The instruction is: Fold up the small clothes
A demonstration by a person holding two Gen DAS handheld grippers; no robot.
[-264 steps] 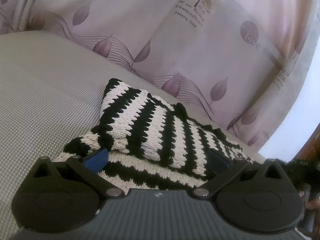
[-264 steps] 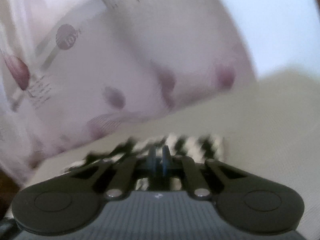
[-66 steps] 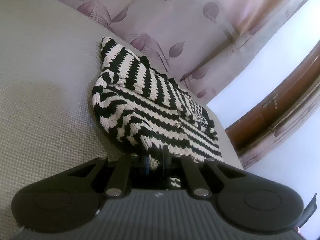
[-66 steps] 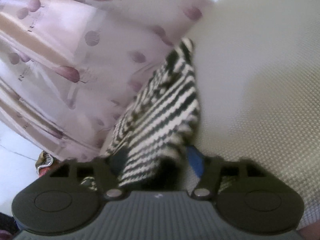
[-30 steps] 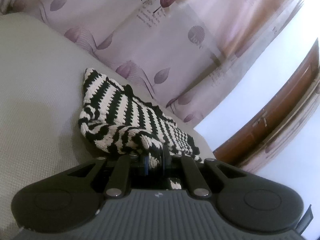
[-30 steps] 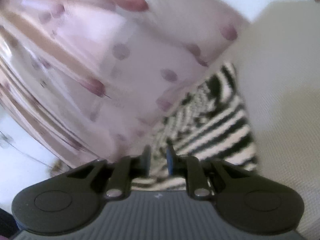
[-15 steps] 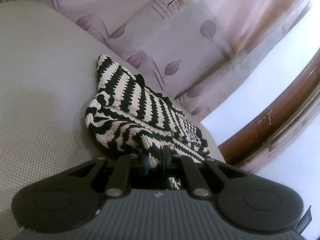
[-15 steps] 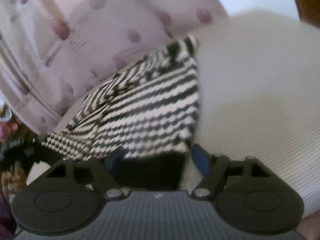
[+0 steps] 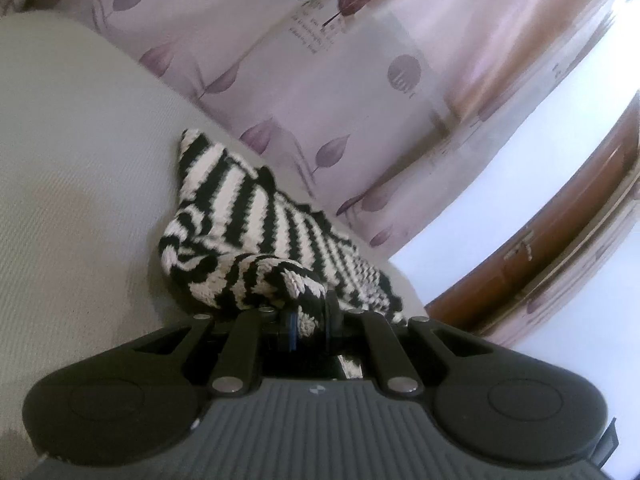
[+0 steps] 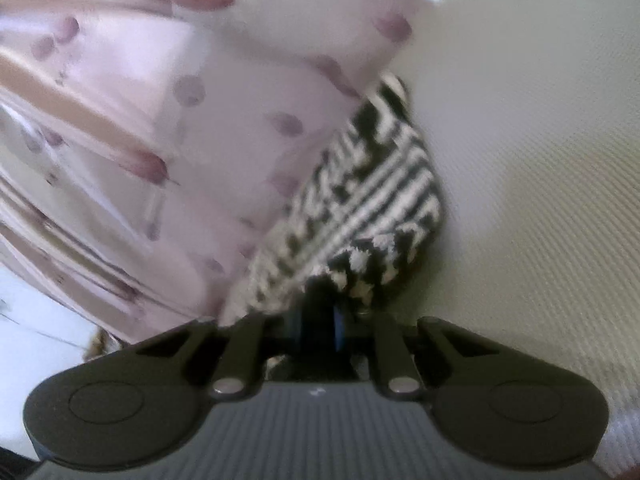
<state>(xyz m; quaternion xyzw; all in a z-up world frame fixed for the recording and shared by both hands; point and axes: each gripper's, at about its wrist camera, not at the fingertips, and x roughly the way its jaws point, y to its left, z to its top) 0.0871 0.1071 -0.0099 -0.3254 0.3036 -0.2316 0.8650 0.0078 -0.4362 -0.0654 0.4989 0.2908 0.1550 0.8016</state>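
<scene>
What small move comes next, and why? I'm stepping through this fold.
Probably lift both grippers together and carry the near edge toward the curtain. The left gripper and the right gripper, which has just closed, each pinch the sweater, bunched on the cushion.

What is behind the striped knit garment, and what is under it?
Behind the garment hangs a pink leaf-printed curtain. The garment lies on a grey cushion; the part of the cushion directly under it is covered, so anything there cannot be seen.

Soft daylight glows through the curtain [image 9: 360, 92], the left view sharp (edges bowed by the fisheye), the right view smeared with blur across curtain and striped knit [image 10: 372, 200].
</scene>
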